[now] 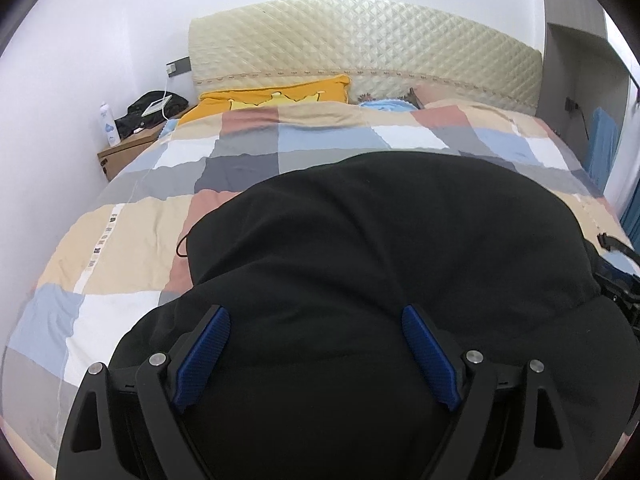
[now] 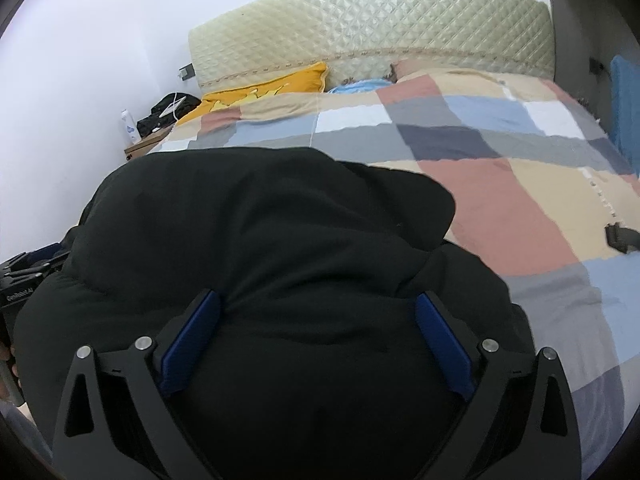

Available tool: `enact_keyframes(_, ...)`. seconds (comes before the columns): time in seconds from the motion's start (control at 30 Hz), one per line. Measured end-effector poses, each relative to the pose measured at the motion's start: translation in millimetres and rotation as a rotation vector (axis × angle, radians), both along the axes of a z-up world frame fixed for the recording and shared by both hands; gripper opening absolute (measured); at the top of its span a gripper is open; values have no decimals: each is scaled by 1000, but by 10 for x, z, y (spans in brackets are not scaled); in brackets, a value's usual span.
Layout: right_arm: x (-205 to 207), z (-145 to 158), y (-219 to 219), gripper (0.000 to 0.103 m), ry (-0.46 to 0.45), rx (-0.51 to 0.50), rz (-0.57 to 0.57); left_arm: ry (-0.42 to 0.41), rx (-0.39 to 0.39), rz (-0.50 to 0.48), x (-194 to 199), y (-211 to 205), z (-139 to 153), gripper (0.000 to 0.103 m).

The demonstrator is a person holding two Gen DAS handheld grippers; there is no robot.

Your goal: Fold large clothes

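A large black padded garment (image 1: 380,248) lies bunched on the checked bedspread (image 1: 120,240); it also fills the near part of the right wrist view (image 2: 260,240). My left gripper (image 1: 316,316) is open, its blue pads (image 1: 208,352) spread wide over the garment's near edge, holding nothing. My right gripper (image 2: 318,304) is open too, its blue pads (image 2: 444,344) spread over the garment's near right part. Part of the other gripper shows at the right edge of the left view (image 1: 616,280) and the left edge of the right view (image 2: 28,280).
A quilted cream headboard (image 1: 360,40) stands at the far end, with a yellow pillow (image 1: 276,96) and a blue item (image 1: 384,105) below it. A wooden nightstand (image 1: 124,152) at the left holds a bottle (image 1: 108,124) and a black bag (image 1: 156,108). White wall on the left.
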State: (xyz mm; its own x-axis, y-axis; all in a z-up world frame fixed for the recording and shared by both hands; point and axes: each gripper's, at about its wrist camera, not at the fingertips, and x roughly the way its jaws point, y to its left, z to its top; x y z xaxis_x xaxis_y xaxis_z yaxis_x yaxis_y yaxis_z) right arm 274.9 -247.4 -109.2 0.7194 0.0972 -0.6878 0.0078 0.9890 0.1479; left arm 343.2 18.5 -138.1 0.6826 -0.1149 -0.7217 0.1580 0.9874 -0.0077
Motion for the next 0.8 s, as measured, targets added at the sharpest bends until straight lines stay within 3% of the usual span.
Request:
enact_keyframes(0.17,-239,323,15,98,-61,1,-35,-40,28,33,-147,-20,248,88)
enact_keyframes(0.3,-542,844,31,99,-162,9,-47,-86,-24,34,-401,-18,683,88)
enact_keyframes(0.6,-1382,1878,236,102,-319,-23,-61,-254,-32,35,-1268,-41,1949,88)
enact_keyframes(0.8,-1977,2406,390,103,-444,-51,-54,-304,-27,51,-1757,6,2387,88)
